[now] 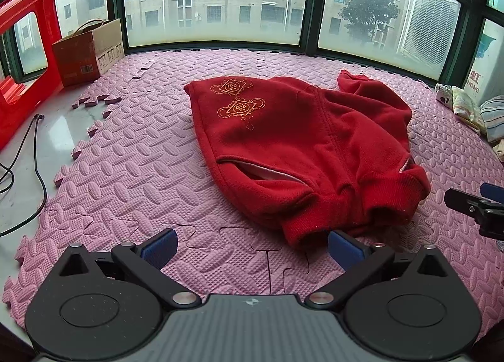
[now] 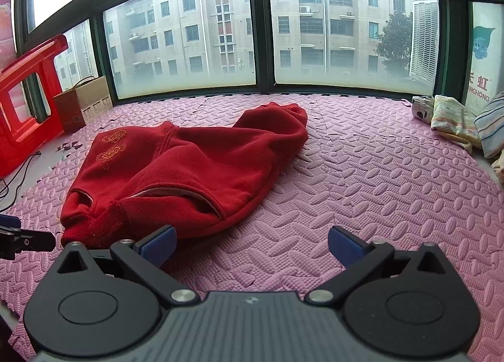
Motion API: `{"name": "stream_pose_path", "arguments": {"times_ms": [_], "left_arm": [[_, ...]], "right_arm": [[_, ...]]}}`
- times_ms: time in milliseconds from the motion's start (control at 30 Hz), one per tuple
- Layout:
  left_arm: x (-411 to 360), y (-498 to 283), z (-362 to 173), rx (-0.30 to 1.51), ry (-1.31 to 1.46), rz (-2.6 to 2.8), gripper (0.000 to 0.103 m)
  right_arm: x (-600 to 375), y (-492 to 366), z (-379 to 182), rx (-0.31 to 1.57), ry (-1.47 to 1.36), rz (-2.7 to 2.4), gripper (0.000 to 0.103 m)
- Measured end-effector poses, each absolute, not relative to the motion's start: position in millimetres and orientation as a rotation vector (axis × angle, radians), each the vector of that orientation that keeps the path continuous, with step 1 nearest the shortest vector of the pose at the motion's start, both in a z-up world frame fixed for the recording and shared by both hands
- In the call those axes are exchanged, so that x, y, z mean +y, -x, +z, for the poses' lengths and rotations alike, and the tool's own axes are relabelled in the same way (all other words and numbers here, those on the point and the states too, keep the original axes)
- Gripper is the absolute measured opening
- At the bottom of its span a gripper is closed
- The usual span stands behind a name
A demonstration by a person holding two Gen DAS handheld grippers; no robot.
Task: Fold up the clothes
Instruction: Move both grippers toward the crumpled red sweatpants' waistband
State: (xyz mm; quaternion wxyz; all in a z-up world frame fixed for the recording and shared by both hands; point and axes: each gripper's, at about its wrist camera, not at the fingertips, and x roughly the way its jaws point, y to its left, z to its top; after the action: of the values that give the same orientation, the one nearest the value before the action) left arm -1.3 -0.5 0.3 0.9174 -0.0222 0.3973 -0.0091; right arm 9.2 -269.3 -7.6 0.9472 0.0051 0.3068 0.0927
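A red sweatshirt with gold embroidery lies crumpled on the pink foam mat, its ribbed hem nearest me. My left gripper stands open just short of the hem, its right pad close to the cuff, with nothing between the fingers. In the right wrist view the same sweatshirt lies to the left and ahead. My right gripper is open over bare mat, its left pad near the hem. Each gripper shows at the edge of the other's view: the right gripper and the left gripper.
A red plastic stool and a cardboard box stand at the back left by the window. A black cable lies on the bare sill to the left. Folded cloths are piled at the right.
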Motion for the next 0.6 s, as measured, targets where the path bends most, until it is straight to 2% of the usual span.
{"name": "stream_pose_path", "arguments": {"times_ms": [600], "left_arm": [[-5, 11, -1, 0.821, 0.035, -0.02, 0.103]], "right_arm": [[-246, 2, -6, 0.637, 0.026, 0.245, 0.103]]}}
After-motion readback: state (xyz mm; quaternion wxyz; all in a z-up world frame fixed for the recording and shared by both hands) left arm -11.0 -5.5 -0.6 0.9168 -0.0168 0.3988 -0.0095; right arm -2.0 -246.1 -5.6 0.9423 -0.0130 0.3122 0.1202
